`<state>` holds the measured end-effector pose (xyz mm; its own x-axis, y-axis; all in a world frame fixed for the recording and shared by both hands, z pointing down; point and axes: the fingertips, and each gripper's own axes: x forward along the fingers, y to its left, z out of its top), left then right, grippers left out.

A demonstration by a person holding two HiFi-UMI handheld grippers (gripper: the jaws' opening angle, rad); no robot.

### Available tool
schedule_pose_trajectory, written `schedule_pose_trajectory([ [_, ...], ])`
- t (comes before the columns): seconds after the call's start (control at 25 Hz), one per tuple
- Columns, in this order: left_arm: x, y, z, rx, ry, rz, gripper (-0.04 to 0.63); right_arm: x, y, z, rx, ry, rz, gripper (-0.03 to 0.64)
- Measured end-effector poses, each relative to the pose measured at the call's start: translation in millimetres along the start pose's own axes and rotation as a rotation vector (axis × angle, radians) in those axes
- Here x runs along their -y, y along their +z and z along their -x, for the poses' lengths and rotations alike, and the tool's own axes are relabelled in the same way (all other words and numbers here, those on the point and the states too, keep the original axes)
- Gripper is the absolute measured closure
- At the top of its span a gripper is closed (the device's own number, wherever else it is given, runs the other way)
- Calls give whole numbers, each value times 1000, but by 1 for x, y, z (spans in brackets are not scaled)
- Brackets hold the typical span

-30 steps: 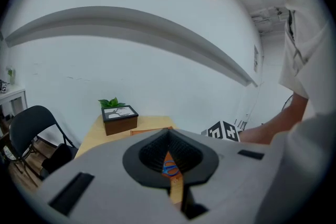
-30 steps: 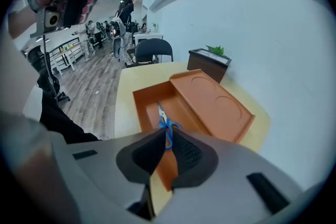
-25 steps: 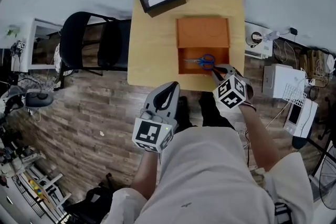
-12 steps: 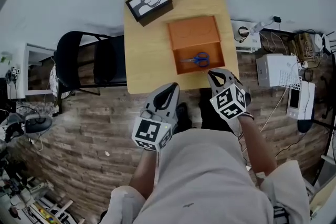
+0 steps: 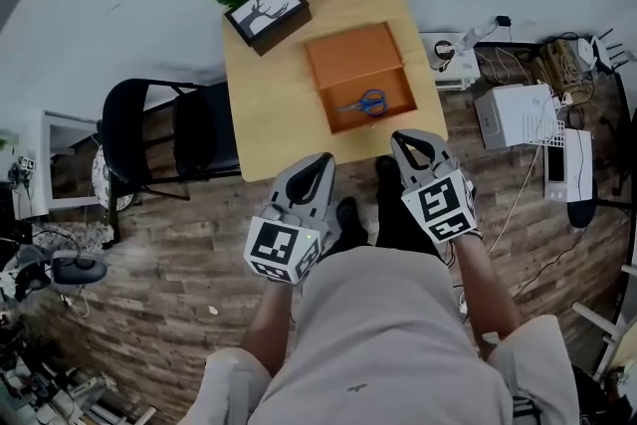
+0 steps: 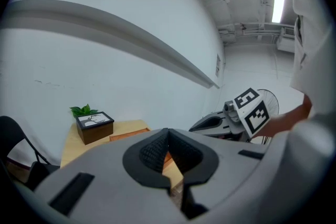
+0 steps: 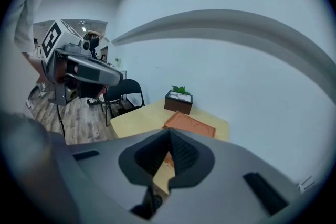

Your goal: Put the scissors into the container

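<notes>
The blue-handled scissors [image 5: 364, 103] lie inside the orange rectangular container [image 5: 350, 63], in its open near half, on the 6 o'clock side of the flat orange part. The container sits on the light wooden desk [image 5: 269, 105], toward the desk's 3 o'clock edge. At 10 o'clock from the container, on the desk's far corner, stands a dark box with a deer picture on top [image 5: 267, 7], and green leaves show just behind it.

Both grippers hang at 6 o'clock from the desk, over the brown plank floor [image 5: 179, 244] and well apart from the scissors. The left gripper [image 5: 323, 157] has its jaws pressed together, the dark ribbed pads meeting with nothing between them. The right gripper [image 5: 401, 136] is the same: jaws closed tip to tip and empty. The two sit side by side, the left one at 9 o'clock from the right, both pointing toward the desk.

A black chair [image 5: 149, 129] stands at 9 o'clock from the desk. At 3 o'clock from the desk, white devices [image 5: 513, 114] and loose cables rest on the floor.
</notes>
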<state>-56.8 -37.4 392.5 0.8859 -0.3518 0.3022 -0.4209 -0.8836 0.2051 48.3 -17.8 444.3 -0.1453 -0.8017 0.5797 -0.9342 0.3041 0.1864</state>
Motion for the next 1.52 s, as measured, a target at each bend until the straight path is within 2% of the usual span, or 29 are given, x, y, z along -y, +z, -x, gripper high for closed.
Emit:
schedule_pose_trajectory([
  [0.32, 12, 6, 14, 28, -41, -23, 588, -6, 33, 46, 119, -94, -36, 617],
  [0.64, 14, 15, 19, 43, -56, -42, 589, -6, 54, 75, 267, -102, -166, 617],
  [0.88, 14, 20, 15, 52, -44, -47, 589, -1, 56, 88, 337, -89, -192, 618],
  [1.52, 29, 21, 9, 52, -49, -47, 589, 0, 33, 91, 338, -59, -233, 618],
])
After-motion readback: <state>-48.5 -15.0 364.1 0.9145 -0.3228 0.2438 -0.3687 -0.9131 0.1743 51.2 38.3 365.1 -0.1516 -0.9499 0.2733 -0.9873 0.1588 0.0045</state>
